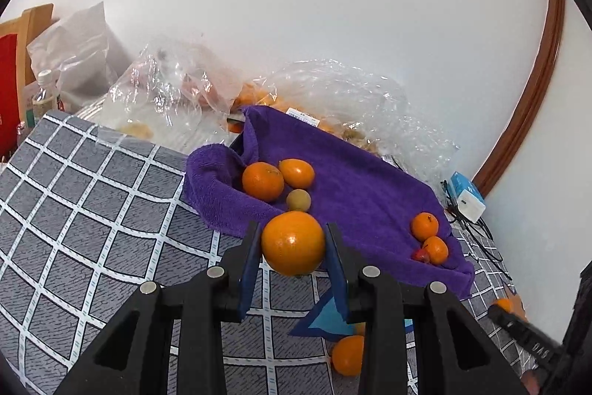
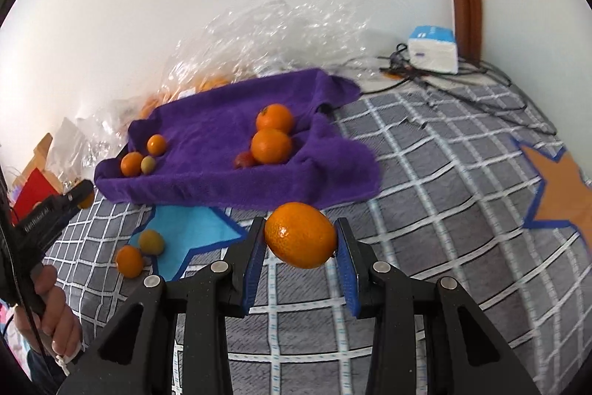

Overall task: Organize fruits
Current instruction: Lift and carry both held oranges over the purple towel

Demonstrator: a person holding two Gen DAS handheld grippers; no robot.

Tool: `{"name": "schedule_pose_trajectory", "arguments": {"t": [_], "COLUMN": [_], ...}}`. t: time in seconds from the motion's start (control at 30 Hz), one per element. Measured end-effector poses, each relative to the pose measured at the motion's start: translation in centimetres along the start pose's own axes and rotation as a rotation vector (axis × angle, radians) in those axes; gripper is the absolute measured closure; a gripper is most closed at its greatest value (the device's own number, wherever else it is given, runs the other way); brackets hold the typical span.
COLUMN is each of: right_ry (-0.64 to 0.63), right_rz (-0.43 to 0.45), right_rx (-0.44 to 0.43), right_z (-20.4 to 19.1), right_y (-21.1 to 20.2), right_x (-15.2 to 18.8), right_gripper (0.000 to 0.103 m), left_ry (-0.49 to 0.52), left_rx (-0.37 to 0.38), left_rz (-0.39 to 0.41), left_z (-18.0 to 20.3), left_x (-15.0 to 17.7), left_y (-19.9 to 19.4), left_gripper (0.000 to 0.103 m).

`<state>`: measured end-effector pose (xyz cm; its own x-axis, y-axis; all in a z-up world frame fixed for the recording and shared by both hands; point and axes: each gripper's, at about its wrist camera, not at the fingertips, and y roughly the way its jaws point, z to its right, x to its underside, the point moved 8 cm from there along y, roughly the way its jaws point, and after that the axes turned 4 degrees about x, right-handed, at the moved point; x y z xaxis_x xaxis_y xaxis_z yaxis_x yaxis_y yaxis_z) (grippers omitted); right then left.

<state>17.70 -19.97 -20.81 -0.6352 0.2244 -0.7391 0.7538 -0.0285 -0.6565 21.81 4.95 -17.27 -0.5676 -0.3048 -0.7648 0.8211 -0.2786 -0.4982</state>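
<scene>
My left gripper [image 1: 293, 243] is shut on an orange [image 1: 293, 243] held above the near edge of a purple towel-lined tray [image 1: 355, 187]. In the tray lie two oranges [image 1: 262, 181] with a small green fruit [image 1: 298, 199] at the left, and two small oranges [image 1: 424, 226] with a red fruit [image 1: 420, 255] at the right. My right gripper [image 2: 300, 241] is shut on another orange [image 2: 300, 235], just in front of the tray [image 2: 207, 187]. On the mat lie a loose orange [image 2: 129, 261] and a greenish fruit [image 2: 151, 241]. The left gripper also shows in the right wrist view [image 2: 79, 195].
Clear plastic bags [image 1: 174, 91] with more fruit lie behind the tray against the wall. A white and blue box [image 2: 433, 49] with black cables [image 2: 481, 87] sits at the far right. The grey checked mat [image 1: 74, 210] has star patches [image 2: 562, 195]. A bottle [image 1: 42, 95] stands far left.
</scene>
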Motion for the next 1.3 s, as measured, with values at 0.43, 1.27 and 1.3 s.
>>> {"name": "schedule_pose_trajectory", "arguments": {"t": [0.43, 1.27, 1.3], "right_ry": [-0.053, -0.102, -0.108], "right_rz": [0.061, 0.094, 0.079], "right_rx": [0.045, 0.012, 0.016], "right_z": [0.6, -4.4, -4.3], "right_y": [-2.0, 8.4, 9.1], "right_x": [-4.8, -17.6, -17.4], "right_gripper": [0.066, 0.066, 0.066], "left_ry": [-0.045, -0.006, 0.003], "left_rx": [-0.025, -0.099, -0.095], "left_rz": [-0.013, 0.018, -0.002], "left_z": [-1.1, -1.6, -1.2], "left_x": [-0.4, -15.5, -15.4], "left_y": [0.4, 4.1, 5.0], "left_gripper": [0.071, 0.071, 0.071]}}
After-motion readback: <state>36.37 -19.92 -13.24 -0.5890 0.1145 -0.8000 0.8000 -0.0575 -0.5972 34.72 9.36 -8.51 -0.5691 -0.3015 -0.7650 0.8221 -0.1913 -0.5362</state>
